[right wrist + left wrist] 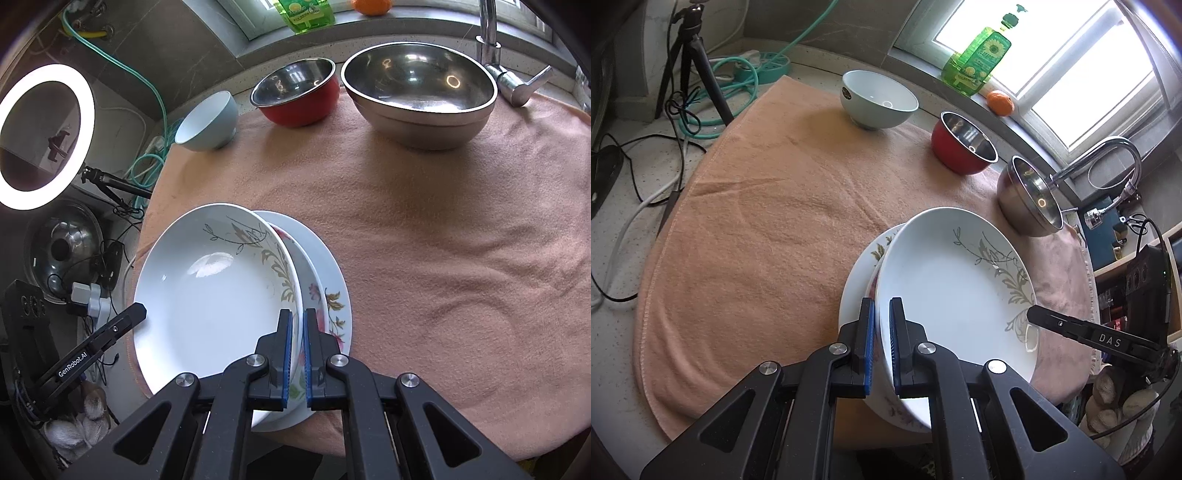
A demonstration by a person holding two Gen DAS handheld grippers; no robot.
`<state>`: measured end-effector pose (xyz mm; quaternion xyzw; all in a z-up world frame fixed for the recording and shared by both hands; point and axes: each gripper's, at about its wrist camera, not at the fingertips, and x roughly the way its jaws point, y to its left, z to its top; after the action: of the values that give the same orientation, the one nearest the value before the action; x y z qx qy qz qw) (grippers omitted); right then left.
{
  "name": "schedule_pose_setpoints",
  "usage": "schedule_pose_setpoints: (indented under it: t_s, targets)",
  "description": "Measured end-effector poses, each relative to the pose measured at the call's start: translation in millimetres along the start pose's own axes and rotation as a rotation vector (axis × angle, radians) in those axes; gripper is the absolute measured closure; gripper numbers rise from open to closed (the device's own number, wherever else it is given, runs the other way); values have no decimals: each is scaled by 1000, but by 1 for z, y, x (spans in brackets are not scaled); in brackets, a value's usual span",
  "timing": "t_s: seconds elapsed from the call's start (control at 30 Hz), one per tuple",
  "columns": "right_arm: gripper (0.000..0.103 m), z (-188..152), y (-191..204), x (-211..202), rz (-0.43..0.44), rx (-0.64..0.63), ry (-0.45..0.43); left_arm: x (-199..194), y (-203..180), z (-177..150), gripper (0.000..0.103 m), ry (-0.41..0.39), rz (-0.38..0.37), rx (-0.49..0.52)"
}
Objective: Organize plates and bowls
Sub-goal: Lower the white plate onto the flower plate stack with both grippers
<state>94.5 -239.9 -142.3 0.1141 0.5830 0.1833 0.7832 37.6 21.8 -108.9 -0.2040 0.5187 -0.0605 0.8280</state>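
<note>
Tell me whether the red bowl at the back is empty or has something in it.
Empty. The red bowl stands upright on the towel, and its shiny steel inside shows only reflections in both views.

A peach terry towel (757, 206) covered the speckled counter (624, 192). On the windowsill stood a green dish-soap bottle (979, 59) beside an orange fruit (1000, 102). A lit ring light (44, 136) glowed near a black tripod (687, 62).

Towel (443, 229) centre is left open for passage, bounded at the back by blue bowl (208, 123), red bowl (297, 94) and steel bowl (421, 92), at the near edge by stacked plates (221, 295).
</note>
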Motion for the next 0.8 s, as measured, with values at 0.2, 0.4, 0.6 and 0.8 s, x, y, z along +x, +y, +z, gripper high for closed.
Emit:
schedule_pose_setpoints:
  t_s: [0.2, 0.4, 0.6, 0.8]
  targets:
    - [98, -1, -7, 2, -4, 13, 3, 7, -3, 0, 97, 13, 2, 9]
    - [98, -3, -9, 5, -6, 19, 10, 10, -2, 0, 97, 19, 4, 8]
    - [98, -3, -9, 9, -8, 20, 17, 15, 0, 0, 97, 32, 9, 8]
    - [98, -3, -9, 12, -11, 20, 24, 17, 0, -1, 97, 37, 11, 10]
